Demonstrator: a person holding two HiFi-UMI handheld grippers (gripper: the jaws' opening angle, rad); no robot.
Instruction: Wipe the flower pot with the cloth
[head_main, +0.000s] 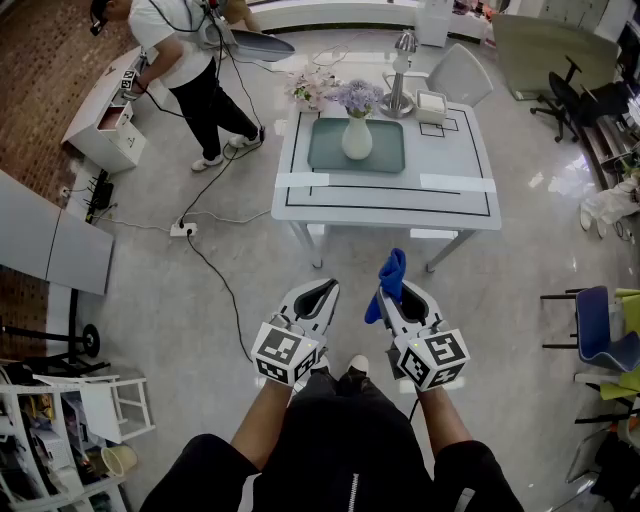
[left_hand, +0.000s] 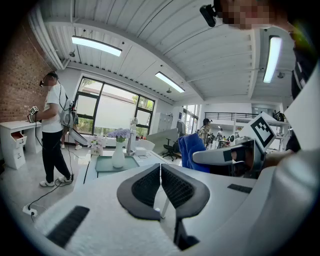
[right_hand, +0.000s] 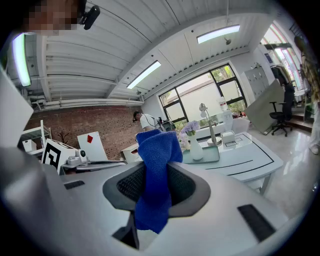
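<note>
Two tongs held low over the floor, short of the bench (head_main: 460, 200).
Of the pair, the left tongs (head_main: 322, 292) are pressed together with nothing between them, and the right tongs (head_main: 393, 292) pinch a blue cloth (head_main: 392, 266) that sticks up past their tips. The white flower pot (head_main: 357, 140) with purple blooms stands upright on a green tray (head_main: 385, 158) near the bench's far edge, well apart from both.

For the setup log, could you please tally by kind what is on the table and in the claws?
Flower pot: 1
Teal tray: 1
Lamp: 1
White box: 1
Pink flower bunch: 1
Blue cloth: 1
Total: 6
</note>
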